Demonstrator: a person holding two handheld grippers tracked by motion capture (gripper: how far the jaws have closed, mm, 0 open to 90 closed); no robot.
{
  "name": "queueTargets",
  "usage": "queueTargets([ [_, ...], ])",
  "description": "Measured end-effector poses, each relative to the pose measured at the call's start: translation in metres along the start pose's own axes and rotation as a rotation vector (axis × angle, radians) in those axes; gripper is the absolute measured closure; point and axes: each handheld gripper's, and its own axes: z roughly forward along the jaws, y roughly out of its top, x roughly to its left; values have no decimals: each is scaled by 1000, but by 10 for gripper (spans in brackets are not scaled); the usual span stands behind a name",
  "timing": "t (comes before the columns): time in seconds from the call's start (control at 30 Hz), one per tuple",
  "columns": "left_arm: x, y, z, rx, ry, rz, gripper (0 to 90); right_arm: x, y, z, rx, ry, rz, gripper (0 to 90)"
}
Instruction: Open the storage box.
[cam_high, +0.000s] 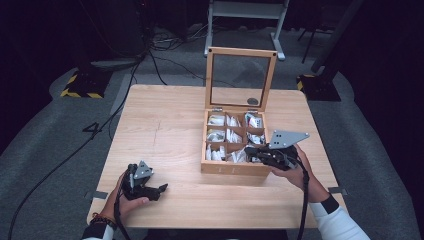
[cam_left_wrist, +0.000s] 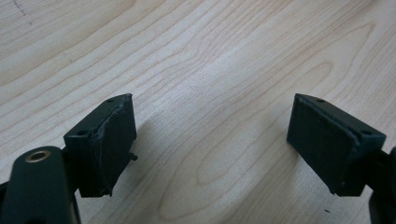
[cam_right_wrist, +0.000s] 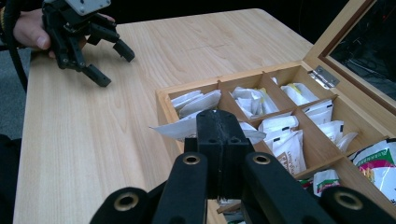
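A wooden box (cam_high: 232, 168) with several compartments of sachets stands at the table's right, its glass lid (cam_high: 210, 75) raised upright. My right gripper (cam_high: 250, 150) hangs over the box's front compartments. Its jaws (cam_right_wrist: 218, 121) are shut on a white sachet (cam_right_wrist: 170, 129), which sticks out flat on both sides of the fingertips, above the front row. My left gripper (cam_high: 161, 189) rests at the table's front left, far from the box. It is open with only bare wood between its pads (cam_left_wrist: 210, 140). It also appears at the far corner in the right gripper view (cam_right_wrist: 114, 64).
The wooden table (cam_high: 165, 130) has bare room left of the box. More sachets (cam_right_wrist: 285, 140) fill the other compartments; a green-printed packet (cam_right_wrist: 380, 163) lies in the nearest one. Cables (cam_high: 60, 165) run over the grey floor, and stands sit behind the table.
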Motion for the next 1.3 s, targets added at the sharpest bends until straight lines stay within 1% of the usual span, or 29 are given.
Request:
queueTargets([
  [0.3,0,0,0,0,0,0,160,13,-11,-6,17,20,-19,900],
  [0.43,0,0,0,2,1,1,160,19,-17,-5,39,33,-33,900],
  [0.6,0,0,0,0,0,0,160,25,-28,0,71,54,-35,900],
  [0.73,0,0,0,0,0,0,160,29,-38,7,105,68,-35,900],
  [0.8,0,0,0,0,0,0,160,30,-43,11,116,79,-26,900],
  [0.9,0,0,0,0,1,1,160,34,-51,20,142,84,-24,900],
  [0.93,0,0,0,0,1,1,160,35,-54,22,156,82,-33,900],
  [0.97,0,0,0,1,1,1,160,36,-57,25,162,82,-40,900],
  [1.03,0,0,0,0,0,0,160,36,-61,28,155,101,-23,900],
  [1.07,0,0,0,0,1,0,160,37,-64,31,163,101,-24,899],
  [1.17,0,0,0,0,0,0,160,41,-70,40,197,98,-51,899],
  [1.23,0,0,0,0,0,0,160,42,-72,43,206,106,-67,898],
  [1.3,0,0,0,0,1,1,160,43,-74,46,210,114,-64,896],
])
